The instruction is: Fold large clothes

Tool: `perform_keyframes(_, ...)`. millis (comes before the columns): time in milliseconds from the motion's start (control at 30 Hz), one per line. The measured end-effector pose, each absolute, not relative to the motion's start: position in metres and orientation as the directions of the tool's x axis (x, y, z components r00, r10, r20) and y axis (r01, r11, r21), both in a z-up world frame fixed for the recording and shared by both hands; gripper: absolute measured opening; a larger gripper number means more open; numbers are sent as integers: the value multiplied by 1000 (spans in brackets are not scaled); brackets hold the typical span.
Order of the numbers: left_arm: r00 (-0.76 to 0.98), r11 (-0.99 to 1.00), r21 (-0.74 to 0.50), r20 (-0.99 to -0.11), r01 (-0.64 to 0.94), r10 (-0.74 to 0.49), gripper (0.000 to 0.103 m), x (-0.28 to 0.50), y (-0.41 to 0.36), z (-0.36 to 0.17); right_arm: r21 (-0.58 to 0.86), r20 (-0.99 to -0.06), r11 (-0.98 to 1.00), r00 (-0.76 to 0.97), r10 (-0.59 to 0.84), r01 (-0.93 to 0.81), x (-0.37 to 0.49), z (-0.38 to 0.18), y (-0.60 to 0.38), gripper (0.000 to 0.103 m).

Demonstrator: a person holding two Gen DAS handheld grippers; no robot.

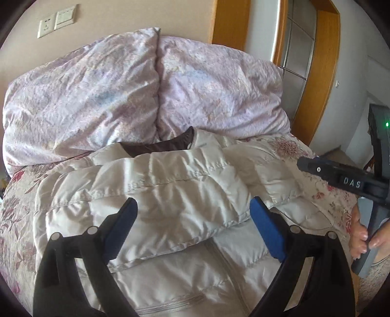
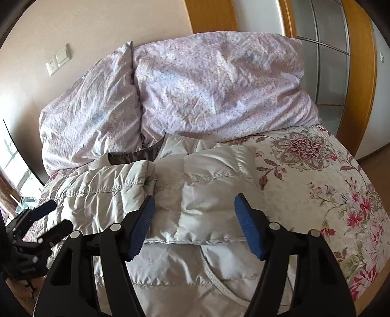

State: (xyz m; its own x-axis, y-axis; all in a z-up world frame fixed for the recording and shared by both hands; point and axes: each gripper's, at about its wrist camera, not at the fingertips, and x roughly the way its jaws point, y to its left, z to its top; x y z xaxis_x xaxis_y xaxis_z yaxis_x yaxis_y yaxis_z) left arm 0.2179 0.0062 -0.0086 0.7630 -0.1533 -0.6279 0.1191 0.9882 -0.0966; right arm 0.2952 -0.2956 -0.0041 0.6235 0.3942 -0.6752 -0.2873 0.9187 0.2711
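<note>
— Jacket (image 1: 170, 185) first: where do we have it?

— Quilted, cream and glossy, puffed into stitched channels. It lies across the middle of both frames on the bed (image 2: 304, 175), its dark brown collar lining (image 1: 156, 146) toward the top. Both sleeves look folded inward over the chest; in the right wrist view they meet near the centre.

— And our tongs?

— Our left tongs (image 1: 193, 229) fill the lower part of the left wrist view, black arms with blue ribbed pads, spread wide apart above the folded sleeve, gripping nothing. Our right tongs (image 2: 195, 226) stand just as wide in the lower part of their own view, over the other sleeve. We cannot tell whether either pair touches the fabric.

— What surrounds the jacket?

— A bedspread printed with pink and maroon flowers, smooth and flat. Behind it, in the upper half of each frame, two plump pillows (image 2: 214, 83) in crinkled lilac cloth lean against the wall. A white switch plate (image 1: 57, 20) sits upper left, an orange wooden door frame (image 1: 319, 80) upper right.
</note>
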Motion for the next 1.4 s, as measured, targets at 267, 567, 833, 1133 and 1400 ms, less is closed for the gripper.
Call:
perform_keyframes(267,778,994,-81,-628,-69,3,93,190,85,-7,208,-668,836,550,501,-509,285,-13,-225,39)
perform_keyframes(567,699,969,-104,-710,-224,86,92,225,137,-48,170,-782,839,447,434,-518,306,-66,-183,34)
perform_keyframes(833,648,957,-98,-754,-273,108,90,235,155,-82,265,-815,843,359,455,-468,320,-94,-183,34)
perform_keyframes(1133,605,924,-158,-790,-349,94,93,243,178,-103,371,-793,823,314,522,-431,332,-104,-190,33)
perform_keyframes(1400,658,927,-292,-750,-236,-68,89,187,190,-68,533,-727,738,223,650,-414,322,-68,-245,54)
